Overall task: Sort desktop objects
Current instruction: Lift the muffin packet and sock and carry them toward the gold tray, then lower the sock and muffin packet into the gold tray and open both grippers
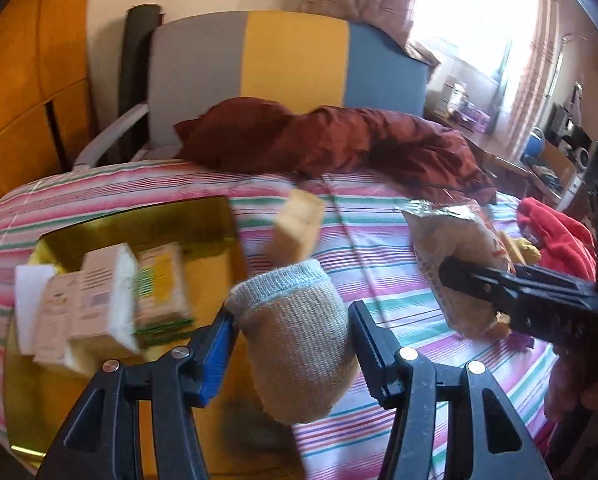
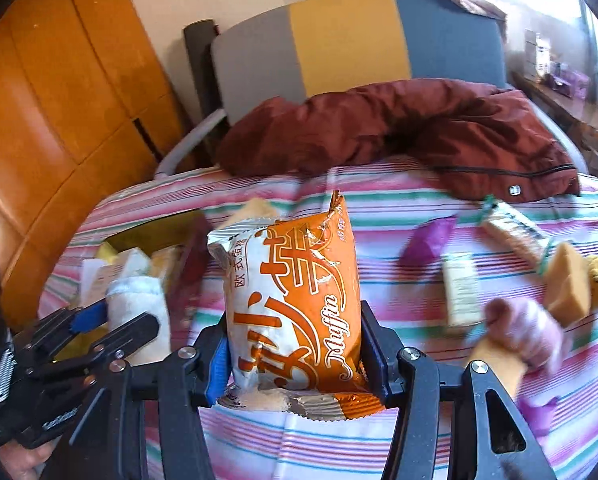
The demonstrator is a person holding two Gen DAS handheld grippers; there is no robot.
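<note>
A rolled beige sock (image 1: 299, 344) with a pale blue cuff stands between the fingers of my left gripper (image 1: 293, 312), which is shut on it above the near edge of a yellow box (image 1: 147, 224). Several small cartons (image 1: 99, 296) lie in that box. My right gripper (image 2: 295, 316) is shut on an orange and white muffin packet (image 2: 299, 304), held upright over the striped cloth. The right wrist view shows the left gripper (image 2: 119, 320) with the sock (image 2: 143, 312) low on the left. The left wrist view shows the right gripper (image 1: 459, 280) with the packet (image 1: 455, 248) on the right.
A striped cloth (image 2: 379, 440) covers the surface. A dark red jacket (image 2: 419, 132) lies across the back, in front of a chair (image 2: 339, 40). A tan block (image 1: 299, 228) stands mid-cloth. At the right lie a purple packet (image 2: 427, 244), snack bars (image 2: 463, 292), a yellow sponge (image 2: 567, 288) and a pink item (image 2: 527, 332).
</note>
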